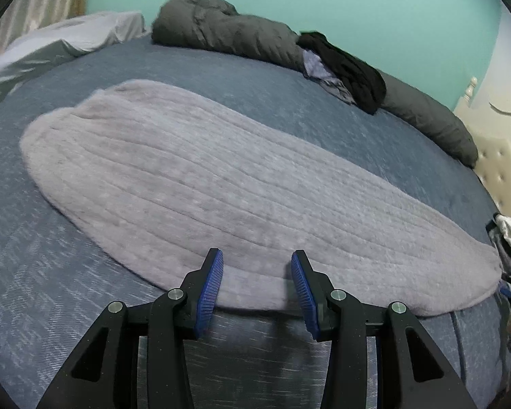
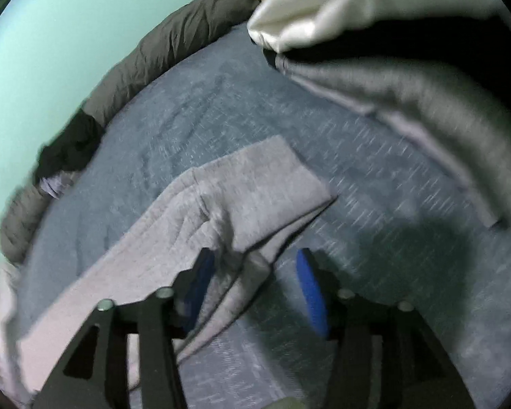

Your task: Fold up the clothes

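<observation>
Left wrist view showed the left gripper (image 1: pixel 257 262) hovering at the near edge of a grey ribbed garment (image 1: pixel 201 184) that lay flat on the blue bed (image 1: pixel 34 272). Its jaws stood apart with nothing between them, and the garment's hem ran just ahead of the blue pads (image 1: pixel 209 289). Far off to the left of the jaws a pale pillow (image 1: pixel 64 39) sat at the bed's edge. Ahead, beyond the garment, a dark grey duvet (image 1: pixel 221 24) was rolled along the teal wall (image 1: pixel 357 0), and to the right of it a heap of black and lilac clothes (image 1: pixel 344 68) rested on the roll. At the far right edge part of the other tool showed, too cut off to read.

Right wrist view was blurred. The right gripper (image 2: pixel 255 272) had its jaws spread, and the garment (image 2: pixel 255 184) had a corner turned over just ahead of them, with a bunched fold (image 2: pixel 235 259) lying between the pads, nearer the left one (image 2: pixel 201 272); the right pad stood clear of the cloth over the bed (image 2: pixel 374 187). The rest of the garment ran away to the left of the jaws. Up and to the right a grey and white piece of cloth (image 2: pixel 426 102) lay at the bed's far side.
</observation>
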`<state>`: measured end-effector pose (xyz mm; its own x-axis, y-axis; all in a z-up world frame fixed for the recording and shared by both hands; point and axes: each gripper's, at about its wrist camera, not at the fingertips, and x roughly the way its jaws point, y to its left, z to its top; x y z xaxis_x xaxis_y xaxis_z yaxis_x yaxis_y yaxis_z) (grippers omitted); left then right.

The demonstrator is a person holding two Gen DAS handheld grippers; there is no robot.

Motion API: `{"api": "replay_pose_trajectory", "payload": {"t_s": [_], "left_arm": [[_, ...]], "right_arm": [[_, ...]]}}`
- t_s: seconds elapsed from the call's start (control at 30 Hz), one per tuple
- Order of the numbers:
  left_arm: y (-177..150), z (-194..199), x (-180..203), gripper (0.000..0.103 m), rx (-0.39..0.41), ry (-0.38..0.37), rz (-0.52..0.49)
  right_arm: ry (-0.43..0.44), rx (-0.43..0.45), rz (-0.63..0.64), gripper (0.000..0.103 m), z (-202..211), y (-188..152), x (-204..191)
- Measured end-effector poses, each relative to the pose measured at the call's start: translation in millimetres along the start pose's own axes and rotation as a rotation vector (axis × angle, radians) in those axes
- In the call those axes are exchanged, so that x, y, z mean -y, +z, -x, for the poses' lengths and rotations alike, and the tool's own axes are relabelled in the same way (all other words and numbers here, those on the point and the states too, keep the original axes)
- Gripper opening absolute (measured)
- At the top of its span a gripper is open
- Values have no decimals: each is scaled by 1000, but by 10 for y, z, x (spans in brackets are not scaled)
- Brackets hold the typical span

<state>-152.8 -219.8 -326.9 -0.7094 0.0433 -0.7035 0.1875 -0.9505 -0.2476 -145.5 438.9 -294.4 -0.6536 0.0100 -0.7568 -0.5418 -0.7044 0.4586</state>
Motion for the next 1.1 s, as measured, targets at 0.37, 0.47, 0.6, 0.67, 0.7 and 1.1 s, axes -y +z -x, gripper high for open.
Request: {"api": "replay_pose_trajectory", "payload": {"t_s": [0.37,0.47,0.6,0.67,0.7,1.1], "left_arm": [[15,190,-420,45,42,57,86],[3,221,-476,45,38,60,96],[-23,233,-494,45,28,63,90],[-21,245,-502,45,30,63,90],[-16,250,-507,45,33,63,89],[-85,397,-815,45,33,89,89]], "right_arm": [[-56,59,182,3,22,232,-412],[-149,184,205,0,213,572,-473],[-145,142,273,0,216,608,-620],[-140,115,311,0,208,609,-699],[-136,95,322,0,170,558,-735],[274,-205,492,9,-19,-1046,-2028]]}}
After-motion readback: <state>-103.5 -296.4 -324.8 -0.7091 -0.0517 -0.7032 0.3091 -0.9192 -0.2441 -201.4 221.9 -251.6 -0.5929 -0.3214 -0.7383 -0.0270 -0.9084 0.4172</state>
